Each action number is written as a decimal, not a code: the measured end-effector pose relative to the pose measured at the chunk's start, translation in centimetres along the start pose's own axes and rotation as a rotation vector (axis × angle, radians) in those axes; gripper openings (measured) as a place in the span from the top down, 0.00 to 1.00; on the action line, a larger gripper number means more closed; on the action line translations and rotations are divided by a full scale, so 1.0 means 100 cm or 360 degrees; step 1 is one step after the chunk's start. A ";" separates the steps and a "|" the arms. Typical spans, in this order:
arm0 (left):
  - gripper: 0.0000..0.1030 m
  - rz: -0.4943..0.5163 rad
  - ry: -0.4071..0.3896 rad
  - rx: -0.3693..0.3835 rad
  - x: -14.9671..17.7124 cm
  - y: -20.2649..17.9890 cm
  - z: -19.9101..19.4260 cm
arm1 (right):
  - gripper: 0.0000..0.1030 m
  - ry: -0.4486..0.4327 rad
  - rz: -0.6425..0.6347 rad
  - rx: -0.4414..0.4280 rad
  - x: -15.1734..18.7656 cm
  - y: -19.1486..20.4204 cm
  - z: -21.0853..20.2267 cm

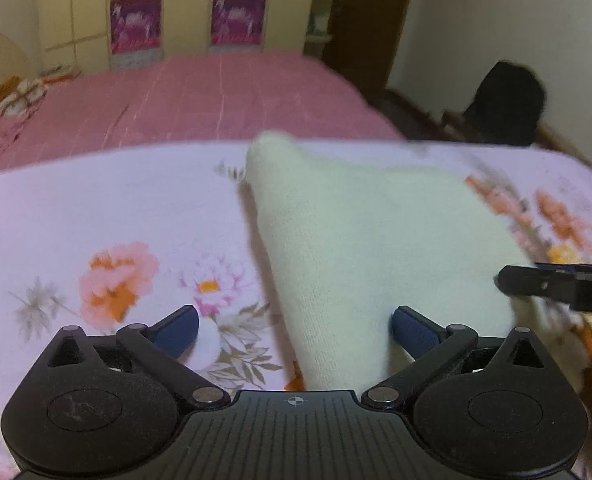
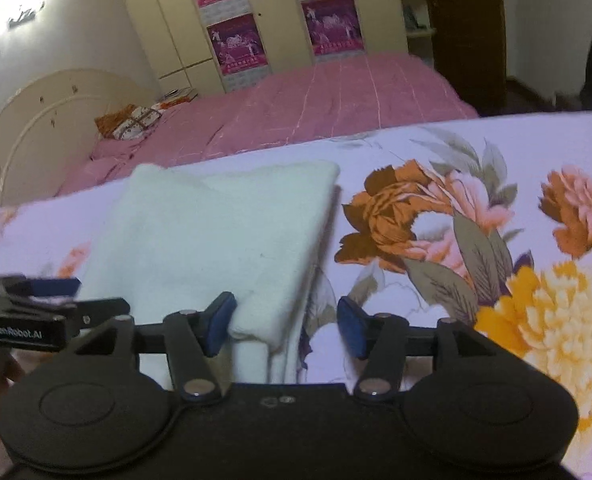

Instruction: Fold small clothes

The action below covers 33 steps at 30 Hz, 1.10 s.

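A pale cream folded garment (image 1: 375, 240) lies flat on a floral sheet (image 1: 116, 208); in the right wrist view the garment (image 2: 216, 232) reads as a neat rectangle. My left gripper (image 1: 294, 332) is open wide over its near left edge, and the cloth runs between the blue pads (image 1: 176, 330) without being pinched. My right gripper (image 2: 286, 330) is open over the near right corner; its left pad sits beside the fold and the right pad (image 2: 351, 332) stands apart over the sheet. Each gripper shows at the edge of the other's view: the right gripper (image 1: 511, 280), the left gripper (image 2: 96, 294).
Beyond the floral sheet (image 2: 455, 160) spreads a pink quilt (image 1: 216, 96) with a patterned pillow (image 2: 132, 124) near a cream headboard (image 2: 48, 120). A wardrobe (image 2: 264, 20) lines the far wall. A dark object (image 1: 507, 100) sits on the floor at the right.
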<state>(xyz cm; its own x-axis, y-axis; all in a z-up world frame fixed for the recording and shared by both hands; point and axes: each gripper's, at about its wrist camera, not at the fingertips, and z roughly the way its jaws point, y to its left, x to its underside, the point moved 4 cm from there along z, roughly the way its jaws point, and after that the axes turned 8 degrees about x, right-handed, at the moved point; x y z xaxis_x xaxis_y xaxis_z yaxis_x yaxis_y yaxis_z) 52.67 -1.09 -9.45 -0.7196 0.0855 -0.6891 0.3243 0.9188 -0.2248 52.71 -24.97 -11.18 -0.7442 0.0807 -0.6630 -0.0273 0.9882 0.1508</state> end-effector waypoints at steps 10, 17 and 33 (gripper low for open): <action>0.15 -0.0367 0.0158 0.0412 0.009 0.035 0.003 | 0.41 0.0320 0.0494 -0.0536 0.013 -0.051 0.005; 0.15 -0.0346 0.0170 0.0425 0.007 0.029 0.018 | 0.45 0.0304 0.0453 -0.0573 0.011 -0.045 0.016; 0.66 0.0104 0.0105 0.0200 -0.024 -0.029 0.005 | 0.73 0.0117 -0.0123 -0.0164 -0.005 0.024 -0.012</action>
<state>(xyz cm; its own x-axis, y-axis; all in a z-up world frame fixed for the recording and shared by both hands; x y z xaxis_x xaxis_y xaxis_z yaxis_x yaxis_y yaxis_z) 53.76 -4.11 -7.45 -0.7316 0.1726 -0.6595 0.4433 0.8554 -0.2680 52.18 -22.78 -9.62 -0.7839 -0.0084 -0.6208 -0.1520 0.9721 0.1787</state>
